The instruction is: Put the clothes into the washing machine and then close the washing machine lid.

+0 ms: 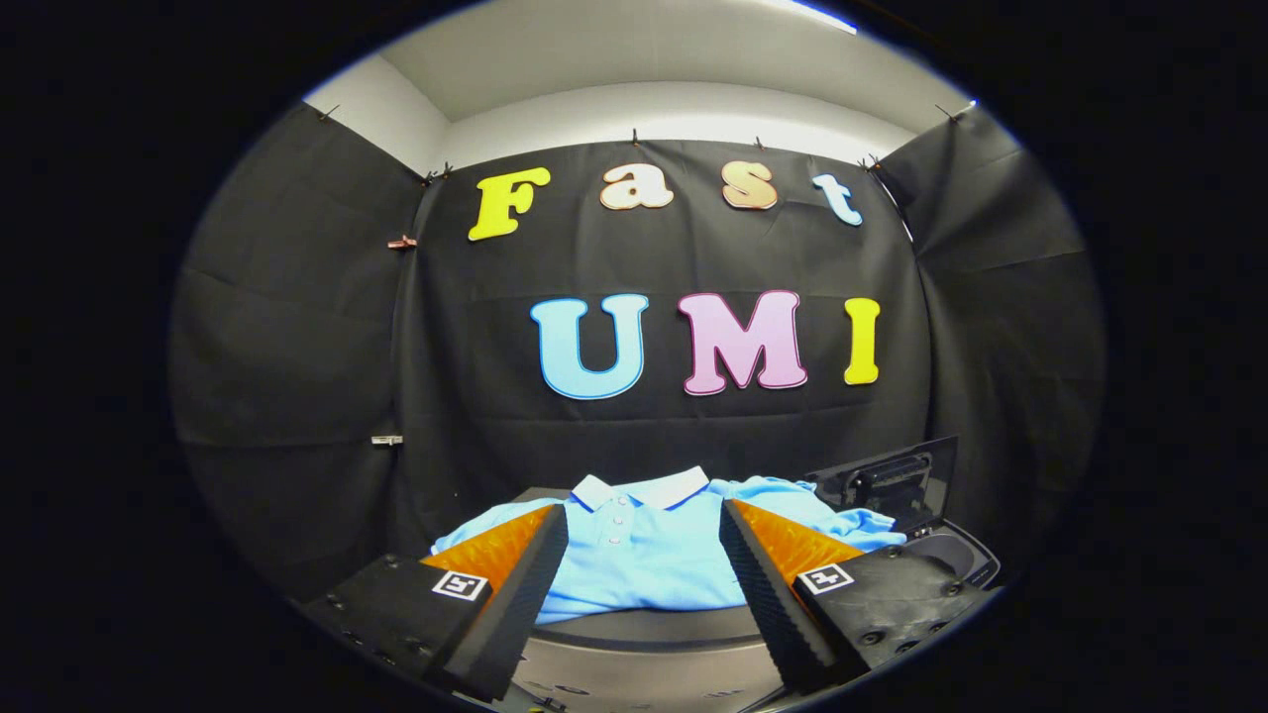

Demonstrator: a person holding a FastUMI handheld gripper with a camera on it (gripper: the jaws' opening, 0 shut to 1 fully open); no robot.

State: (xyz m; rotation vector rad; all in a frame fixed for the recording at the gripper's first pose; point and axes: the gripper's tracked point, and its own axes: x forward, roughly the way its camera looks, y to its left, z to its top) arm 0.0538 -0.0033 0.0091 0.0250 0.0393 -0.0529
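The light-blue polo shirt with a white collar (pixel 644 555) lies spread on a dark, rounded surface (pixel 654 626), which we take to be part of the washing machine, in front of the black cloth wall. To the right of the shirt a dark panel with a handle-like bar (pixel 892 480) stands tilted up; we judge it to be the open lid, and a dark rim (pixel 966 555) curves beneath it.

In the gripper view, we see the risk in the shirt's spread: a pinch on 1 layer near the collar could lift only part of the shirt, and a sleeve trailing over the rim could then catch under the lid. A grab too shallow could also slip off the smooth fabric.

The gripper (pixel 644 584) is wide open, its 2 fingers (pixel 515 584) apart with the shirt's chest showing between them. We see nothing held; whether the tips touch the fabric we cannot tell.
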